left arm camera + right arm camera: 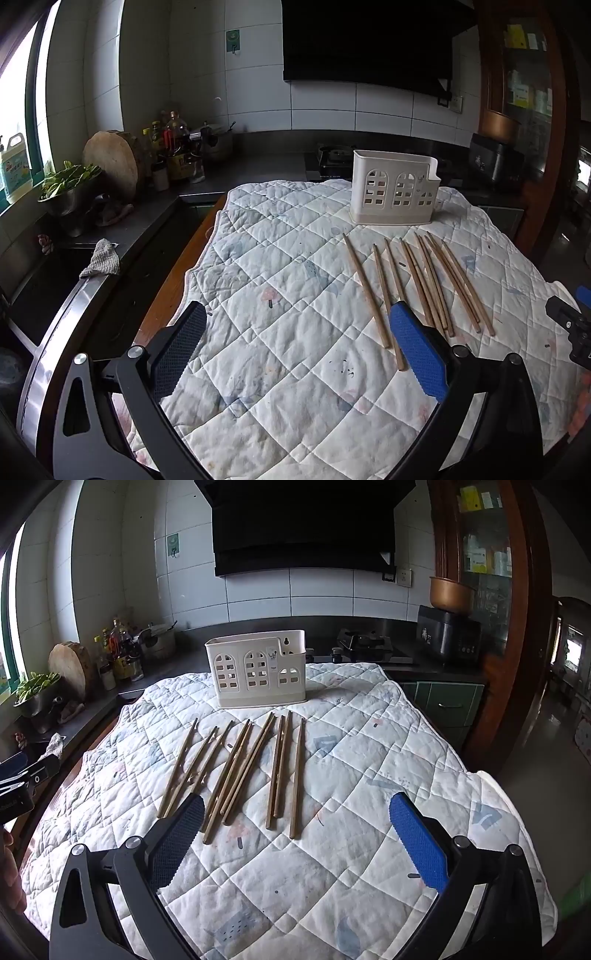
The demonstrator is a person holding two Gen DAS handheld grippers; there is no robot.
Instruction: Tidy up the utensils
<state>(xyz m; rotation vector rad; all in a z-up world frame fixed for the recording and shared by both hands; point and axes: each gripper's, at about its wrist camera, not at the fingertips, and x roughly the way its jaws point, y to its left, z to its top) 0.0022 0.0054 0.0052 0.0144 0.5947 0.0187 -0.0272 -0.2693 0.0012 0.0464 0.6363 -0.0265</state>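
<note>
Several wooden chopsticks (421,284) (236,771) lie side by side on a white quilted cloth (280,295) (351,775). Behind them stands an empty white utensil holder (393,192) (258,670) with window-shaped cutouts. My left gripper (299,317) is open above the cloth, left of the chopsticks; its right finger (417,350) covers the near ends of a few. My right gripper (297,808) hovers open over the near ends of the right-hand chopsticks, holding nothing. In the right wrist view the left gripper shows at the left edge (22,775).
The cloth covers a table beside a dark counter (236,173) with bottles (173,147), a round chopping board (112,162) and a bowl of greens (68,184). A sink (44,280) lies at the left. A stove (364,642) and a black appliance (448,635) stand behind.
</note>
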